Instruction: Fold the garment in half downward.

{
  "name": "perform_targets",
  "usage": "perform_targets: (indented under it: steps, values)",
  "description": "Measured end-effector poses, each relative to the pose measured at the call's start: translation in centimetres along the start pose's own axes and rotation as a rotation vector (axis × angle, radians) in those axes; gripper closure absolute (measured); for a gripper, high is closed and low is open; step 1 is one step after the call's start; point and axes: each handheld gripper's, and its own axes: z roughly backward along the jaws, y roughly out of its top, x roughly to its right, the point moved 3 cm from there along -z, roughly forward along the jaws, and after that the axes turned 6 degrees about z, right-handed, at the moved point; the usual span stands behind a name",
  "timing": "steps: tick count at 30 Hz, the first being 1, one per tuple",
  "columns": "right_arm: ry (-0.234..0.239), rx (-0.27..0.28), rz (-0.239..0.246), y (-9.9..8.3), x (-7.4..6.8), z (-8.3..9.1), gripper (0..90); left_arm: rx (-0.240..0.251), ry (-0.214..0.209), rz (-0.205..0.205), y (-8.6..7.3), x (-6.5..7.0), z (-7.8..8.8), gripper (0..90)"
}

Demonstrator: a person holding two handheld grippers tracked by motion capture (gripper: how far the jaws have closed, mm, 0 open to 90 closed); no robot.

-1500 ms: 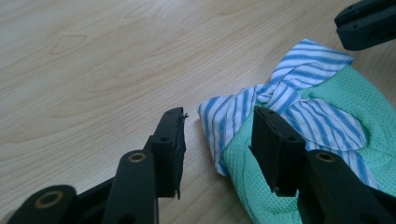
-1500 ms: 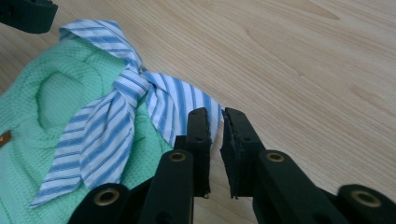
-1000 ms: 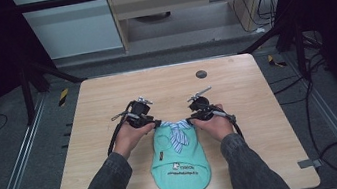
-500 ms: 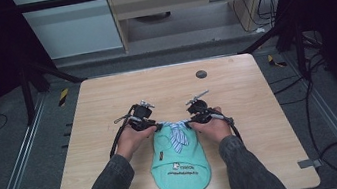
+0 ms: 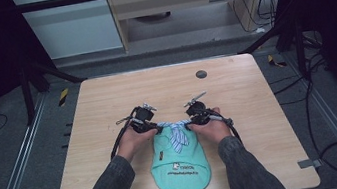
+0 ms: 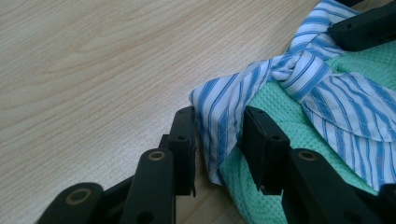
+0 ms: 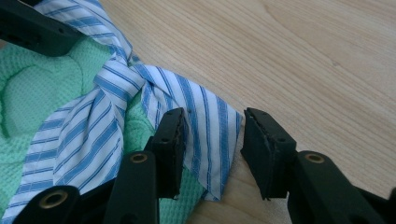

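Observation:
A mint-green garment with a printed label lies flat on the wooden table, near its front edge. Across the garment's top runs a blue-and-white striped collar, knotted in the middle like a small tie. My left gripper sits at the collar's left end, and in the left gripper view its jaws stand open on either side of that striped end. My right gripper is at the collar's right end. Its jaws are open over the striped tip, which lies flat on the table.
A small dark round disc lies on the table's far side. Bare wood stretches left, right and beyond the grippers. Black cables trail from both grippers back along the forearms. Metal frame rails run along both sides of the table.
Both hands have drawn slightly toward the person and inward, bringing the grippers onto the two ends of the striped collar. The garment has not moved.

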Motion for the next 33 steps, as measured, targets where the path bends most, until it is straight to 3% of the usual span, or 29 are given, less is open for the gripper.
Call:
perform_targets:
  steps: [4, 18, 33]
  values:
    - [-0.009, -0.006, 0.017, 0.0, -0.1, 0.0, 58.3, -0.006, -0.004, -0.006, -0.1, 0.1, -0.1, 67.2]
    - [0.012, -0.008, 0.047, 0.0, -0.7, 0.0, 72.7, 0.019, -0.02, -0.027, -0.5, 0.3, -0.2, 76.5]
    - [-0.001, -0.013, 0.117, 0.0, -1.3, 0.3, 82.7, 0.021, -0.007, -0.091, -0.6, 0.8, 0.1, 86.3]
